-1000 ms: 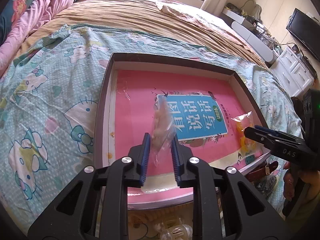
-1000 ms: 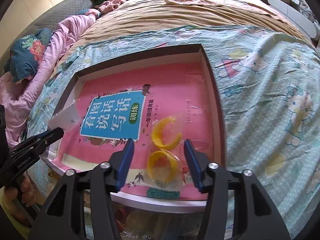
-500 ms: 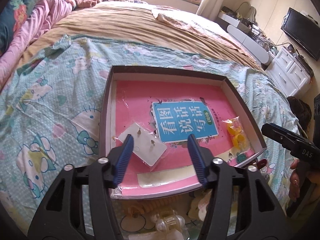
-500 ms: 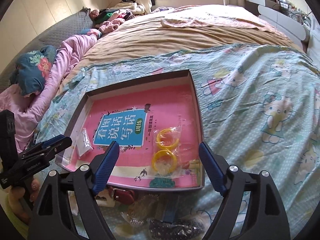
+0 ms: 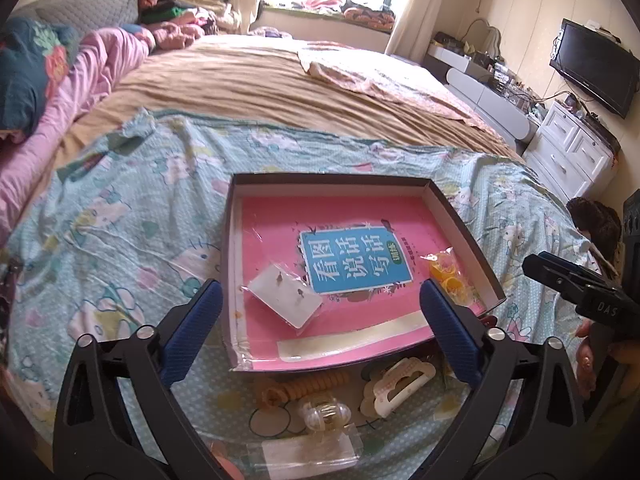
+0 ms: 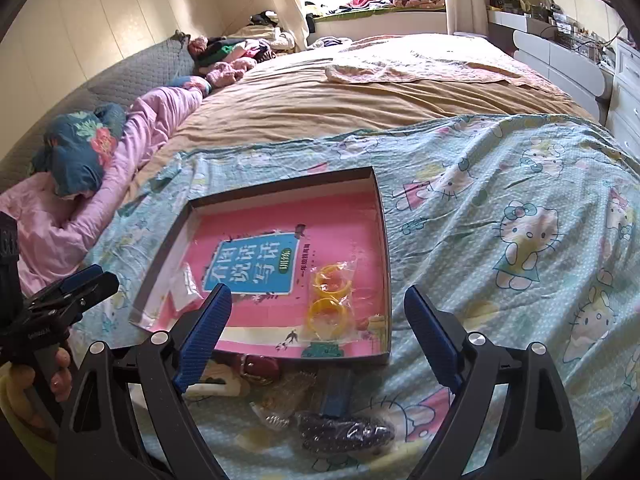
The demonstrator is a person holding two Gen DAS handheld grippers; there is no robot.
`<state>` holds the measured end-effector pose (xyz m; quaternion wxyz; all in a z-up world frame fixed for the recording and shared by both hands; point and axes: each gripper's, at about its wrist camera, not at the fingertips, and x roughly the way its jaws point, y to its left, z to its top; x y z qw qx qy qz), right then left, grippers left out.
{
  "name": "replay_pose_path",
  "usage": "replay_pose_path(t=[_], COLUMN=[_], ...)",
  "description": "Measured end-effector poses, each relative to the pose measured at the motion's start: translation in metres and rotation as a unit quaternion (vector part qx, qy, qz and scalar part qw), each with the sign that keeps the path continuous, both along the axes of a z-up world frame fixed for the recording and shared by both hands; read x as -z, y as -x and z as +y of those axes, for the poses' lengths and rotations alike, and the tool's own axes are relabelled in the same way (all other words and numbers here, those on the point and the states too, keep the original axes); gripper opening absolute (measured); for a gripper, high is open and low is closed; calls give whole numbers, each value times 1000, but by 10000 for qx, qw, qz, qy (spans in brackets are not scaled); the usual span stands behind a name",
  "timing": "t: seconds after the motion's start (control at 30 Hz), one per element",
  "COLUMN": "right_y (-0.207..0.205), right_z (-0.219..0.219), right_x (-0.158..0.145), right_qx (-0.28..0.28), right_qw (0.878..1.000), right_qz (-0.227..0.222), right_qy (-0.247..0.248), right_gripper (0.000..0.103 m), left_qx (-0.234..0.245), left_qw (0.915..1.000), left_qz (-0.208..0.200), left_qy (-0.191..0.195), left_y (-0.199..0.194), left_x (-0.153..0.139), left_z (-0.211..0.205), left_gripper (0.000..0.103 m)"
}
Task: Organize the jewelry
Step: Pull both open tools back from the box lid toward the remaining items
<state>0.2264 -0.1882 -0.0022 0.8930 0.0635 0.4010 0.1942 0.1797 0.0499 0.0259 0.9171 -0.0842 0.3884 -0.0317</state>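
Observation:
A shallow dark-rimmed box (image 5: 332, 178) (image 6: 382, 240) with a pink book inside lies on the bed. In it lie a bagged white earring card (image 5: 286, 298) (image 6: 184, 286) at the near left and a bag of yellow bangles (image 5: 448, 276) (image 6: 330, 304) at the right. My left gripper (image 5: 320, 324) is open and empty, raised above the box's near edge. My right gripper (image 6: 320, 336) is open and empty, above the box's near right part. Loose jewelry lies in front of the box: a cream hair claw (image 5: 396, 384), a coiled hair tie (image 5: 308, 386), a clear bead bracelet (image 5: 324, 414), dark beads in a bag (image 6: 344, 436).
A Hello Kitty sheet (image 6: 520, 240) covers the near bed, a tan blanket (image 5: 280, 84) lies behind it. Pink bedding and pillows (image 5: 60, 80) lie at the left. A white dresser (image 5: 568, 148) and a TV (image 5: 592, 66) stand at the right.
My left gripper opened and dropped the bagged earring card into the box. Both grippers have opened wide and pulled back and up from the box.

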Motion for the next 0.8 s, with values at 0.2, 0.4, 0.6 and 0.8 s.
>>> replay_pose_path(t=[0.2,0.4,0.6,0.8], right_y=[16,32,46,60], right_z=[-6,-10,-12,-12], right_x=[-17,-31,-38,-40], right_qx=[-25,-96,-147,-214], right_qw=[9998,9991,9985,9982], right_qz=[-209,-403,-505,-557], right_qy=[-61,-109,-120,-88], right_gripper=[87,87,87,87], left_qx=[-50,-110,-197,-272], left_qw=[9999,9996,9990,9984], left_qz=[-126,-267,-389,-481], left_qy=[-46,-72,-63,-73], left_y=[13,30,47,62], left_x=[-12,-22,-31,-37], left_z=[0,2,7,10], left_gripper=[93,93,93,93])
